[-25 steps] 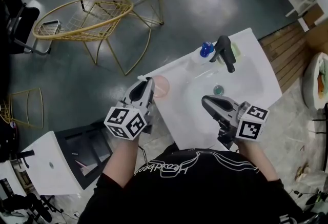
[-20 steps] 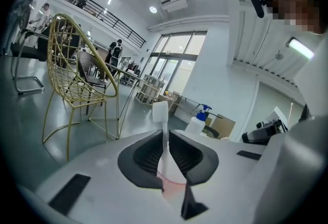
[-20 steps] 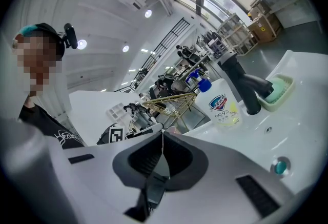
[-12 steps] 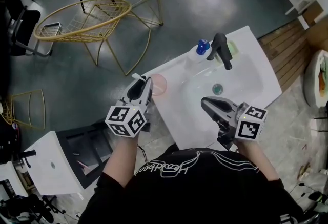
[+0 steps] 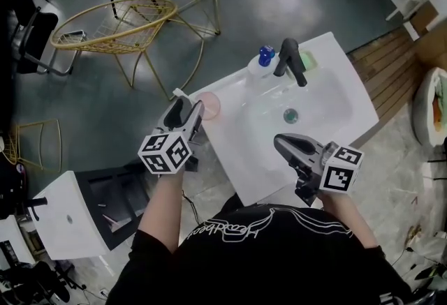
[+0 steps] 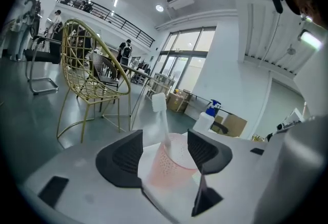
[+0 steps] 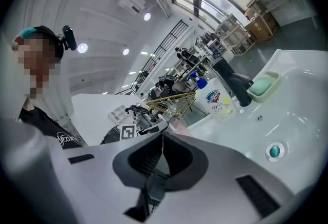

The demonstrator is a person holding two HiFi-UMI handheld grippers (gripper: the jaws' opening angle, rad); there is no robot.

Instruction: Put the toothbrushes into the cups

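A pink cup point(image 5: 209, 106) stands on the left corner of the white sink top point(image 5: 237, 150). In the left gripper view a white toothbrush point(image 6: 160, 111) leans upright inside the pink cup point(image 6: 171, 165). My left gripper point(image 6: 165, 141) has just been opening; its jaws stand wide on either side of the cup and brush, touching neither. In the head view the left gripper point(image 5: 187, 110) sits just left of the cup. My right gripper point(image 5: 280, 142) hovers over the sink's front edge, shut with nothing between its jaws point(image 7: 163, 133).
A black faucet point(image 5: 290, 63), a soap bottle with a blue cap point(image 5: 264, 58) and a green soap dish point(image 5: 309, 59) line the back of the basin, whose drain point(image 5: 290, 115) is in the middle. A gold wire chair point(image 5: 119, 24) stands beyond on the floor.
The left jaws have opened and let go of the toothbrush, which now stands in the pink cup. The right gripper stays shut and has hardly shifted.
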